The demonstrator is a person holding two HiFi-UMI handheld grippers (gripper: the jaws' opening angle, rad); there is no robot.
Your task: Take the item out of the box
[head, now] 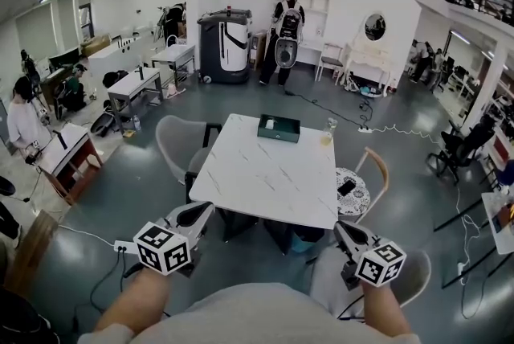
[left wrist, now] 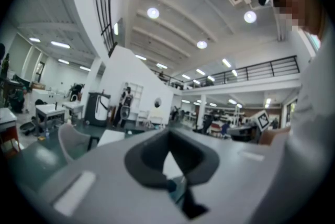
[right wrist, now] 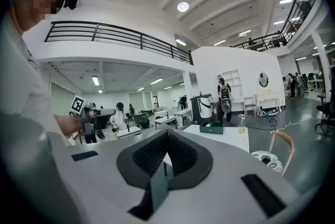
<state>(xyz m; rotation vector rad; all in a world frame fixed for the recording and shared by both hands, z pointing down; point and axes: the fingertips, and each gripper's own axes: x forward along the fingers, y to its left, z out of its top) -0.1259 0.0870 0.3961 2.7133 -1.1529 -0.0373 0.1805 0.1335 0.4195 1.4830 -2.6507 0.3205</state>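
Marble table (head: 265, 174) carries the green box (head: 279, 128); left gripper (head: 202, 210) and right gripper (head: 343, 229) clenched, empty

The table (head: 265, 174) has a smooth, veined marble-look top (faintly glossy); the green box (head: 279, 128) looks matt.

No readable text, numbers or brand names in any view.
The only printed signs are black-and-white coded square markers on the cubes of the left gripper (head: 201, 212) and right gripper (head: 344, 231); these show patterns, not letters.
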